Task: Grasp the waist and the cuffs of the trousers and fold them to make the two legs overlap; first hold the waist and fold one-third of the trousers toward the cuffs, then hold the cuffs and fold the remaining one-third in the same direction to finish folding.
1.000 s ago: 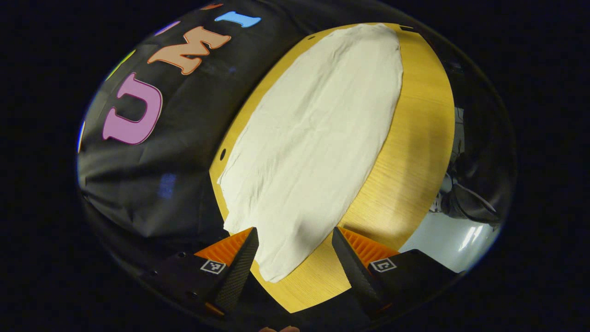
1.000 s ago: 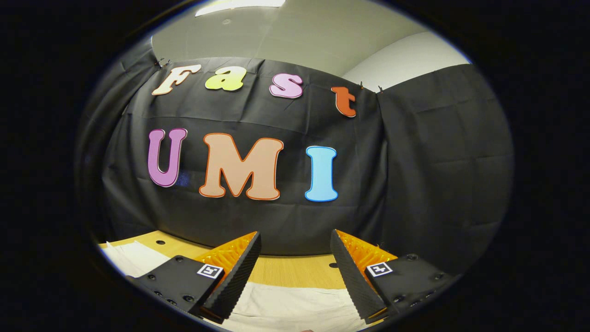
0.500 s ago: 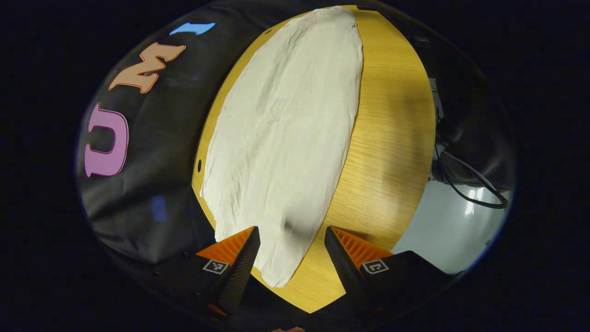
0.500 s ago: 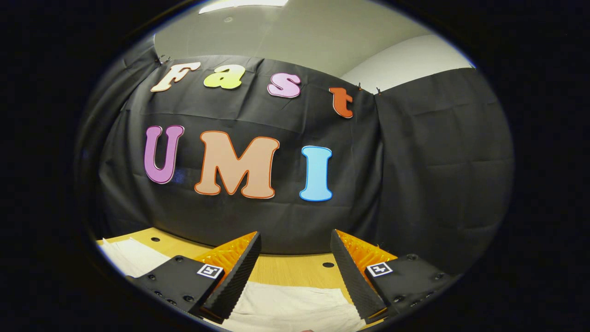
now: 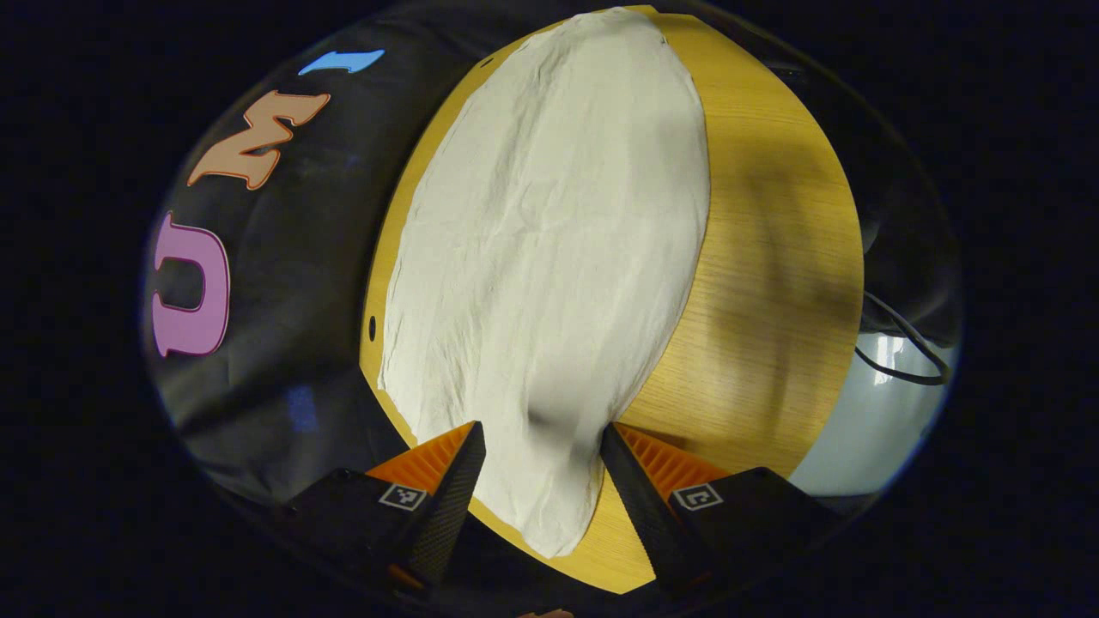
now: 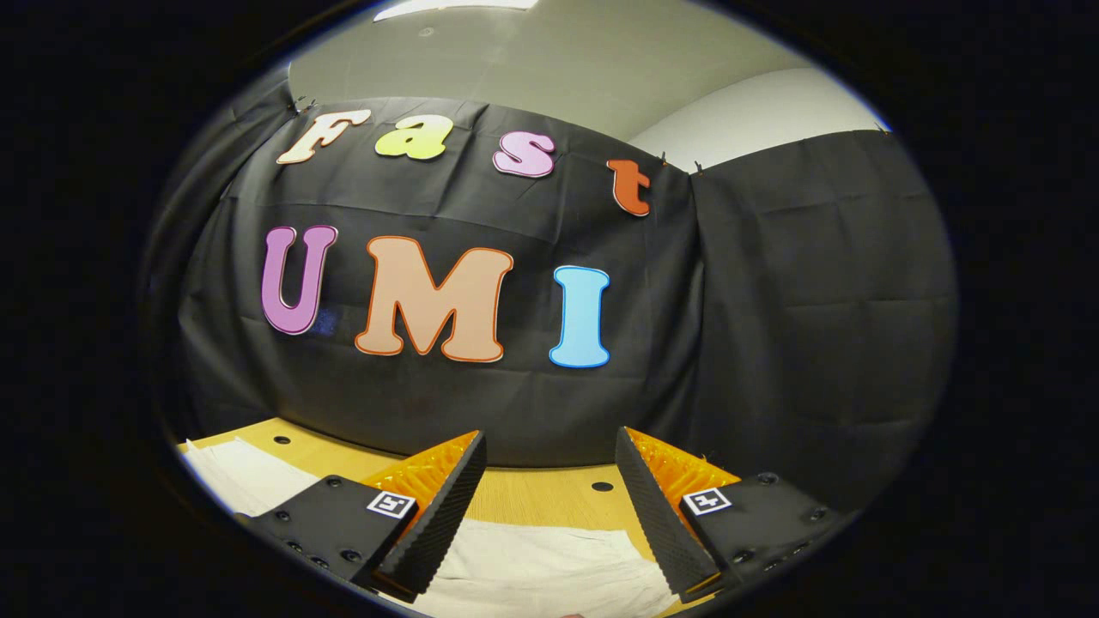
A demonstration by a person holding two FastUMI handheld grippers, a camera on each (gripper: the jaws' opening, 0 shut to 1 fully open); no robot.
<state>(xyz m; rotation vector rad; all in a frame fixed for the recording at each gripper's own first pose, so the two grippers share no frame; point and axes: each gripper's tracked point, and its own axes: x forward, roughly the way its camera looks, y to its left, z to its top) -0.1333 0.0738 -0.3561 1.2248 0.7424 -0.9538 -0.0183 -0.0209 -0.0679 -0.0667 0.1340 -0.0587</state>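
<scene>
Cream-white trousers (image 5: 549, 257) lie flat and lengthwise on the wooden table (image 5: 773, 292) in the left gripper view, stretching away from me. My left gripper (image 5: 539, 433) is open just above their near end, one finger on each side of the cloth. In the right gripper view, an end of the trousers (image 6: 541, 571) lies below my right gripper (image 6: 549, 442), which is open with nothing between its fingers. A further strip of the cloth shows at the far left of that view, behind the left finger.
The table has small round holes (image 6: 602, 487) near its back edge, close to the black cloth wall (image 6: 773, 326). Off the table's right side in the left gripper view, a black cable (image 5: 901, 343) lies on a pale floor (image 5: 859, 429).
The left gripper has moved forward over the trousers' near end, so the cloth now reaches further between its fingers. The right gripper has tipped slightly down, showing more table.
</scene>
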